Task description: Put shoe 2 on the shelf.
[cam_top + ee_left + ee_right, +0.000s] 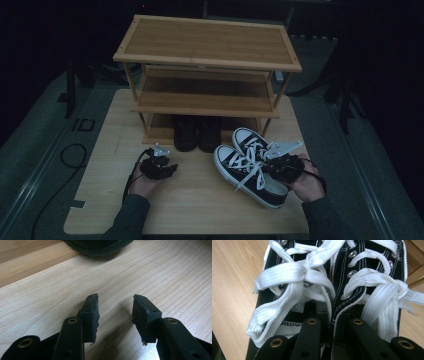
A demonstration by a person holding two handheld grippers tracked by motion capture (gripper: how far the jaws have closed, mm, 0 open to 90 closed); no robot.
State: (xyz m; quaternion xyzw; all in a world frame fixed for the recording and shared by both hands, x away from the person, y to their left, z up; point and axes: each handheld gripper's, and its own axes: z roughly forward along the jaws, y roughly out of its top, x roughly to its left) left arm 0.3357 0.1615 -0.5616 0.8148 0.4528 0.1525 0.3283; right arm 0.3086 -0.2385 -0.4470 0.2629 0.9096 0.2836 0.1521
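1. The pale wooden surface (200, 210) carries a three-tier bamboo shoe rack (207, 47) at twelve o'clock, and a pair of black ankle boots (197, 132) stands on the rack's lowest tier.
2. A pair of black canvas sneakers with white laces and white rubber toe caps (250, 167) sits at about four o'clock on the surface, in front of the rack's right leg, toes pointing towards the rack.
3. The right tool (282, 165) is at the sneakers' heel end. In the right gripper view its jaws are pressed together on the two inner collars (334, 312), pinching both shoes as one bundle.
4. The left tool (115, 315) rests low at eight o'clock, spread with nothing between the pads (91, 315), bare wood beneath it and a boot toe (100, 246) just ahead.
5. Risks, as I judge them: the pinch is on thin canvas edges, so one sneaker could slip free and drop. The loose lace loops (287, 277) hang wide and could snag a rack post or shelf edge on the way in. With the weight hanging forward of the grip, the toes may tip down and knock the shelf front.
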